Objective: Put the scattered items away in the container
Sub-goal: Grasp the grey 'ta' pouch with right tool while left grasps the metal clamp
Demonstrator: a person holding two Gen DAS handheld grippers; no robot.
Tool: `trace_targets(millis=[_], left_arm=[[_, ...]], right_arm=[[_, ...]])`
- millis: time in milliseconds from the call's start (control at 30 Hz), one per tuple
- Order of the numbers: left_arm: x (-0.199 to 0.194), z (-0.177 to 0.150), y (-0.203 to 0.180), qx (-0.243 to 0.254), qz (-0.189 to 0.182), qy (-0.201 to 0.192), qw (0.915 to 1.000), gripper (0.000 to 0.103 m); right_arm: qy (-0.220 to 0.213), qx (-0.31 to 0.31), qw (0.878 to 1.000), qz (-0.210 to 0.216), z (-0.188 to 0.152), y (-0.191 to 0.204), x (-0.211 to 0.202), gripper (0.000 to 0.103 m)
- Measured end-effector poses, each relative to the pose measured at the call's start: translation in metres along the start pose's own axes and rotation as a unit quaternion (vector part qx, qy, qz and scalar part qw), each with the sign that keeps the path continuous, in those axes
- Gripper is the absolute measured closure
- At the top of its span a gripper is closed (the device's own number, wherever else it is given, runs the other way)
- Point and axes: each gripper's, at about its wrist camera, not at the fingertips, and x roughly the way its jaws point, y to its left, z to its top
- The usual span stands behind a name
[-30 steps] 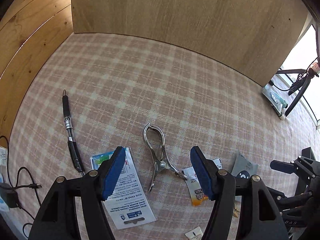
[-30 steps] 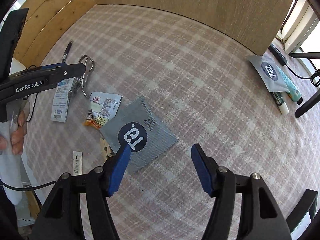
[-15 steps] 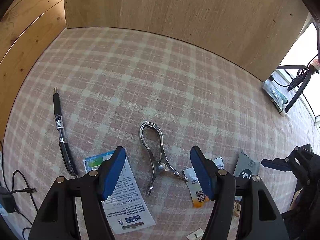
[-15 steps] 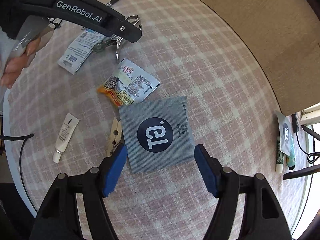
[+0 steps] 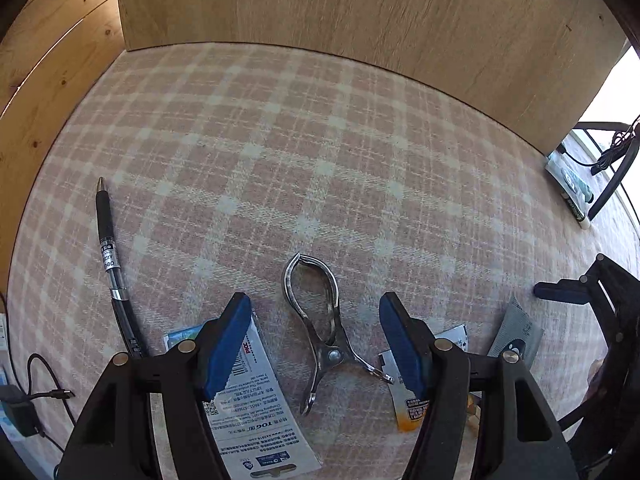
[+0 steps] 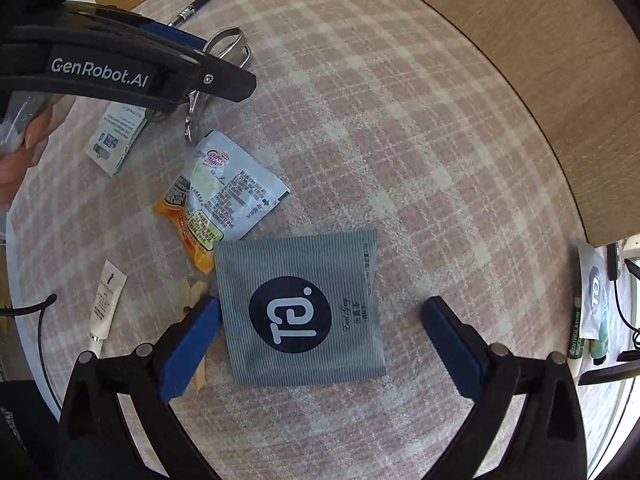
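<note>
Right tongs point down at the tabletop, jaws just opened wider, now spread to either side of the gray ribbed tea sachet; pads not touching it, sachet lies flat between them. Wooden clothespin mostly hidden under the sachet's left edge and the left blue pad. Creamer packet, crinkly white w/ orange end, has its corner tucked under the sachet. Small white tube lies apart at left.

Left tongs have just narrowed a bit, still released, nothing gripped; the metal spring clip lies on the plaid cloth between the pads. Printed paper card partly covered by the left pad. Black gel pen: lower end cut off behind the tongs' frame. No container identifiable in either view. Hand at frame edge, blurred.
</note>
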Motion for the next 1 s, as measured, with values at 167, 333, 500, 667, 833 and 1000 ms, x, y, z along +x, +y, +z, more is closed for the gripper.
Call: trace_targets(millis=[167,333,500,667,833,1000], left_arm=[[-0.002,-0.003,-0.001,-0.002,-0.001,-0.003,1.0,0.069],[-0.005,-0.011,0.002,-0.011,-0.014,-0.006,0.9998,0.079],[-0.01,-0.019,0.001,-0.011,-0.025,-0.011,0.9996,0.08],[-0.019,-0.025,-0.001,-0.008,-0.027,-0.018,0.9994,0.08],[-0.022,-0.029,0.0,-0.011,-0.027,-0.021,0.9994,0.08],[-0.037,-0.037,0.003,-0.013,-0.036,-0.034,0.9987,0.081]], right_arm=[[-0.013,0.013,1.0,-0.004,-0.018,0.013,-0.002,0.007],[-0.02,0.035,0.999,0.0,-0.065,-0.002,-0.021,0.036],[-0.03,0.062,0.998,0.006,-0.091,-0.036,-0.038,0.073],[-0.034,0.097,0.994,0.022,-0.119,-0.06,-0.047,0.088],[-0.037,0.085,0.996,0.006,-0.13,-0.062,-0.051,0.091],[-0.055,0.102,0.993,0.003,-0.146,-0.076,-0.067,0.097]])
